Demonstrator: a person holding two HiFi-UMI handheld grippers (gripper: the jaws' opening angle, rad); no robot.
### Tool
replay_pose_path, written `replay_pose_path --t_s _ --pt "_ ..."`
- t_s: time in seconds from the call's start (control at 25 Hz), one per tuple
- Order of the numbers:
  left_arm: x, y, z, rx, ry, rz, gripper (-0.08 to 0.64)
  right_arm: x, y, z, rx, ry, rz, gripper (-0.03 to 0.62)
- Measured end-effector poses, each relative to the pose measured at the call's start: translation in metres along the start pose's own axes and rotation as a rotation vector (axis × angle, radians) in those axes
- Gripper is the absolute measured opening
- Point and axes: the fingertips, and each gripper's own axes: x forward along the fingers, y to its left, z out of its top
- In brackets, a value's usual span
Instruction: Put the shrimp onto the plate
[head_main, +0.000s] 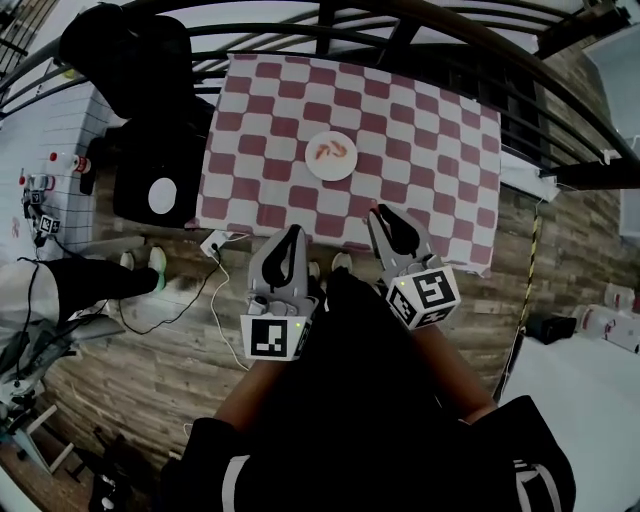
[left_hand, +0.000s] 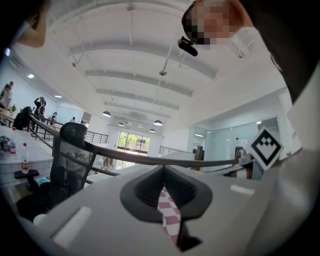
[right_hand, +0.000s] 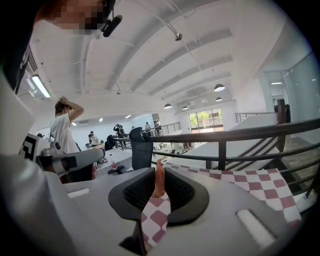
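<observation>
Shrimp (right_hand: 158, 181) pinched in right gripper (head_main: 380, 212); left gripper (head_main: 293, 232) closed, empty. Risk: thin grip slips before plate (head_main: 330, 173) at 11 o'clock.

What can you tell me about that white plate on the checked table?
The plate is small, round, white and plain; its material can't be told from here. It lies flat near the middle of the red-and-white checked tablecloth. Orange shrimp, apparently two curled pieces, rest at its centre, leaving the rim bare. Nothing else touches it: the left tongs and right tongs are apart from it, by the table's near edge.
</observation>
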Motion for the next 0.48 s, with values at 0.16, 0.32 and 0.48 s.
replay_pose_path --t_s 0.16,0.32,0.48 --pt "0.000 -0.011 -0.013 -0.002 0.064 0.001 0.008 0.019 -0.011 -0.011 -0.008 0.061 0.045 0.060" --pt "0.005 -0.007 -0.020 -0.018 0.081 0.045 0.008 0.042 -0.018 -0.023 -0.004 0.113 0.097 0.060" --pt "0.010 0.001 -0.026 -0.012 0.093 0.082 0.008 0.063 -0.020 -0.035 -0.033 0.154 0.132 0.060"
